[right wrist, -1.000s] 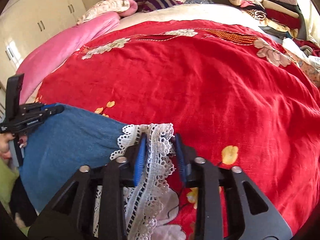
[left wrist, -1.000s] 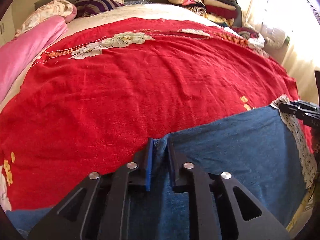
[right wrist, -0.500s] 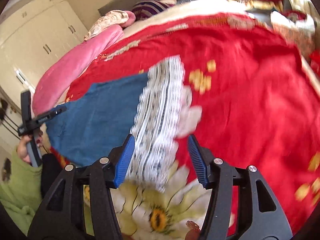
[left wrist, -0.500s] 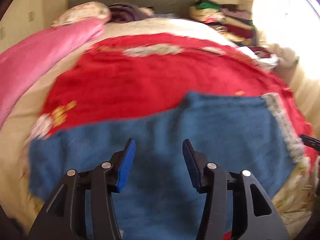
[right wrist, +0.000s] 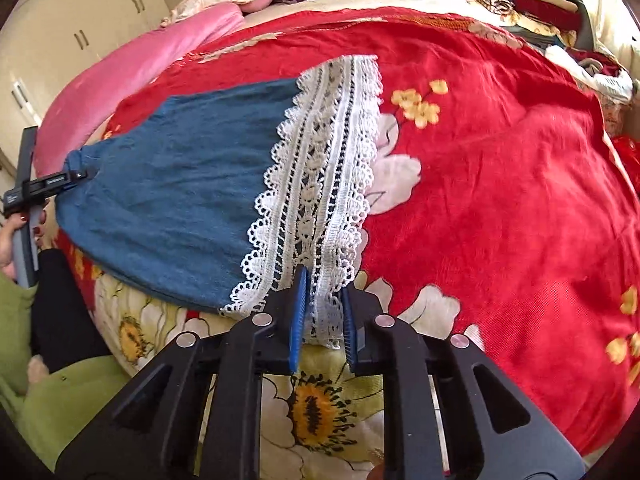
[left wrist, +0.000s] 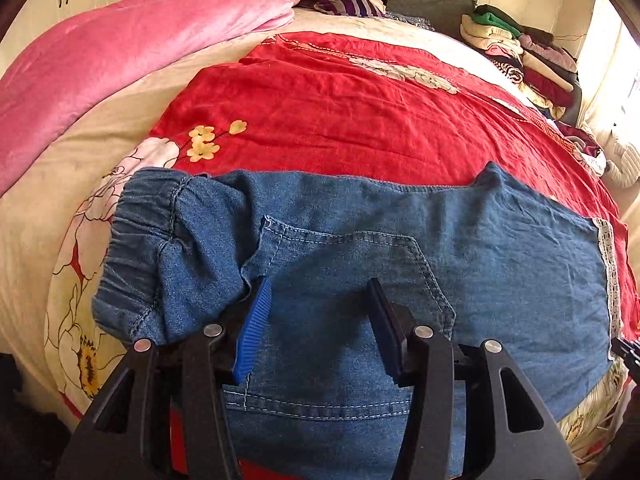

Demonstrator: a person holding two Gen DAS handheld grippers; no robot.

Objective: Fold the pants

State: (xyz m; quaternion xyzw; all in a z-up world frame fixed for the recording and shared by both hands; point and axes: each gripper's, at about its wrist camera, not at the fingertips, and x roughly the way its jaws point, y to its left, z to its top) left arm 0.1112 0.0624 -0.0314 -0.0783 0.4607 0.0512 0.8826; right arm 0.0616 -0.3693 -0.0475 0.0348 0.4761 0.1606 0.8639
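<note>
Blue ribbed pads of our right gripper are closing on the white lace hem of the blue denim pants, with the lace's near corner between them. Our left gripper stands released, jaws apart over the seat of the pants near a stitched back pocket; nothing is pinched there, though the left pad sits just beside a bunched fold below the gathered elastic waistband.

Outward from the jaws, the pants lie sideways across the near edge of a red flowered bedspread, waistband toward the left gripper, lace hem toward the right. A pink quilt and a stack of folded clothes sit well apart at the far side of the bed.

We judge the denim soft, limp and fairly light; it should drape and sag wherever unsupported. The lace looks delicate and could snag, so a hold on the denim just inside it seems safer. At the other end, the thick waistband looks the firmest place to grip.
</note>
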